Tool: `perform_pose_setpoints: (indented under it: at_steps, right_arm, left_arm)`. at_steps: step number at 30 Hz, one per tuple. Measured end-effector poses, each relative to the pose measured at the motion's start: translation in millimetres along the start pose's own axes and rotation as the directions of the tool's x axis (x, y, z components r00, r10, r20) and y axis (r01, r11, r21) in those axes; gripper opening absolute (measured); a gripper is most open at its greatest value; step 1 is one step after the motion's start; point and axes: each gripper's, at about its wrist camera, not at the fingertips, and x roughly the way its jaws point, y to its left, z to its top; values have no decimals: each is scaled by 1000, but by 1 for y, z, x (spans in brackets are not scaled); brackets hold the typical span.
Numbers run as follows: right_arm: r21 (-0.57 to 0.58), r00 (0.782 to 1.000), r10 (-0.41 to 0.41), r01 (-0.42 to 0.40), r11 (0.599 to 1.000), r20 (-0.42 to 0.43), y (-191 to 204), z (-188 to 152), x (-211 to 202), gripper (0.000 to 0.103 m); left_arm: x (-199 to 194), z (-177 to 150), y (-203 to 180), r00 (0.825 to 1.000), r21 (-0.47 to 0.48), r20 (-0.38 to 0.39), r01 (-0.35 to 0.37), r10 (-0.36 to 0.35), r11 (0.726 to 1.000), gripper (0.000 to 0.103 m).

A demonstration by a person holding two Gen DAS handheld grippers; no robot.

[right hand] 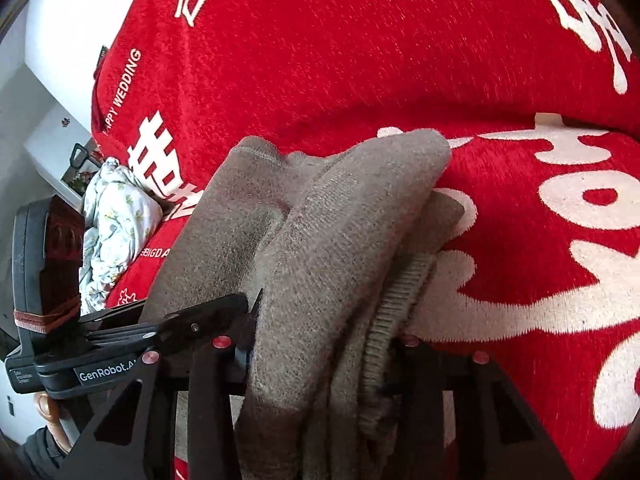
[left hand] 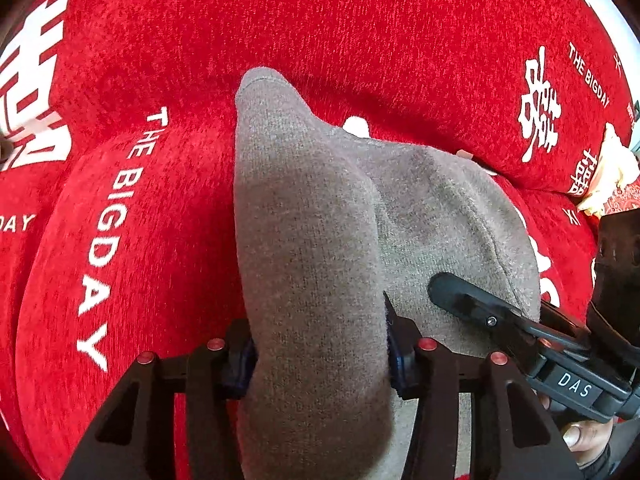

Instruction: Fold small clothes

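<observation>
A grey knitted garment (left hand: 304, 216) lies folded in thick layers on a red cover. In the left wrist view a fold of it fills the gap of my left gripper (left hand: 320, 356), and both pads press on the cloth. One black finger (left hand: 472, 304) of the right gripper rests on the garment's right part. In the right wrist view the bunched garment (right hand: 328, 240), with a ribbed hem showing, sits between the fingers of my right gripper (right hand: 324, 356), which is shut on it. The left gripper's finger (right hand: 200, 320) reaches in from the left onto the same cloth.
The red cover (left hand: 360, 20) with white letters spreads under everything and rises behind as a cushion. A crumpled white flowered cloth (right hand: 116, 216) lies at its left edge, beside a white wall and low furniture. A pale yellowish cloth (left hand: 612, 172) sits far right.
</observation>
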Motion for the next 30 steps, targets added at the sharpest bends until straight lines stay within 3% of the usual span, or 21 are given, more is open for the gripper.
perform_pose_setpoints:
  at_steps: [30]
  right_arm:
    - [-84, 1000, -6, 5, 996, -14, 42, -42, -22, 44]
  left_arm:
    - [-40, -53, 7, 999, -17, 4, -45, 45, 999, 50]
